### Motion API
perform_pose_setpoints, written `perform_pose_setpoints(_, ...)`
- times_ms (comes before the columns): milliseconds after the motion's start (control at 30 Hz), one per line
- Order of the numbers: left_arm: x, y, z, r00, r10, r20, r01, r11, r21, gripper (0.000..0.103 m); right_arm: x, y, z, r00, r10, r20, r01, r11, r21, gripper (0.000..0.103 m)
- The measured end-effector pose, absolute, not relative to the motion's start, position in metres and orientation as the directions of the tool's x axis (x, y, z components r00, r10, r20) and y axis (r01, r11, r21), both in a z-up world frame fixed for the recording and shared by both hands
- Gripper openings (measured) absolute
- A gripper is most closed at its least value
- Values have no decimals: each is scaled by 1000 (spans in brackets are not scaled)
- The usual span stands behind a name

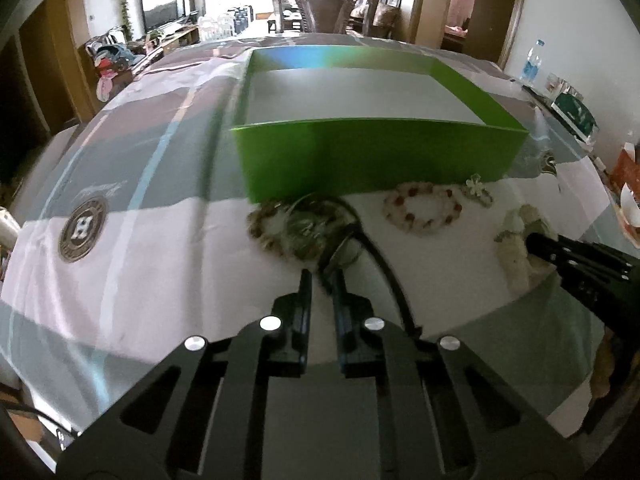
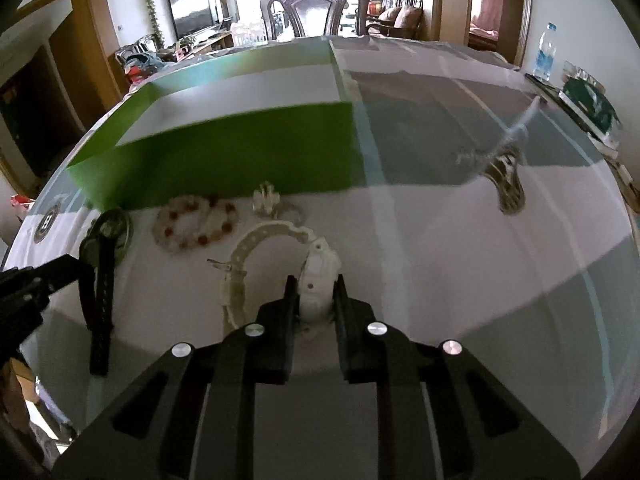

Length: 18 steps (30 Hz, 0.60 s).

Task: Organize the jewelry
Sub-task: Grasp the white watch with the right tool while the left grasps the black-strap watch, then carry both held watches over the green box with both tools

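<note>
Black watch [image 1: 340,240] (face blurred) in left gripper [image 1: 322,280]

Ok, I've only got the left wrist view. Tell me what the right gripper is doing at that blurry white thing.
Observer: The right gripper is shut on the white watch, clamped across its case.
Operator: Describe its strap.
Observer: The strap arcs away from the case to the left, unfastened, and its buckle end lies loose on the tablecloth.
</note>
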<state>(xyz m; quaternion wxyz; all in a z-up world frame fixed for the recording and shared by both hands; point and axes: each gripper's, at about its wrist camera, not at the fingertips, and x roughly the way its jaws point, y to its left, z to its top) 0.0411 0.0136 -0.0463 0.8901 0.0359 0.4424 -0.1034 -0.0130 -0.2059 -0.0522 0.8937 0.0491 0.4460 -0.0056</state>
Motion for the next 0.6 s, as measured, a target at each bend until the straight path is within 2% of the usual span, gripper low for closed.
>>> perform_pose_setpoints(100,39,16,-44,597,-135,-791,202,979,-15,13,-17,-204,-49,603,26,-797,54,996,73,18)
perform_pose_setpoints(133,39,17,-44,597,-134,-791,198,980,-17,18,-17,-205,-48,605,21,-796,58,996,70,21)
perform_pose_setpoints(233,41,16,-42,601,-133,-788,191,981,-19,36,-16,-205,-42,624,-16,-781,81,996,44,38)
perform_pose_setpoints(333,42,9,-40,605,-150,-782,218,976,-18,42,-14,-205,-41,633,-35,-774,84,996,23,39)
perform_pose_setpoints(500,54,-7,-52,563,-156,-811,246,969,-16,42,-3,-203,-54,604,-26,-797,73,997,23,39)
perform_pose_setpoints(533,56,-8,-56,552,-157,-819,247,969,-20,41,0,-202,-57,599,-23,-801,70,997,24,39)
perform_pose_setpoints(600,59,-10,-64,528,-159,-834,247,969,-28,29,3,-201,-62,590,-19,-807,63,998,22,39)
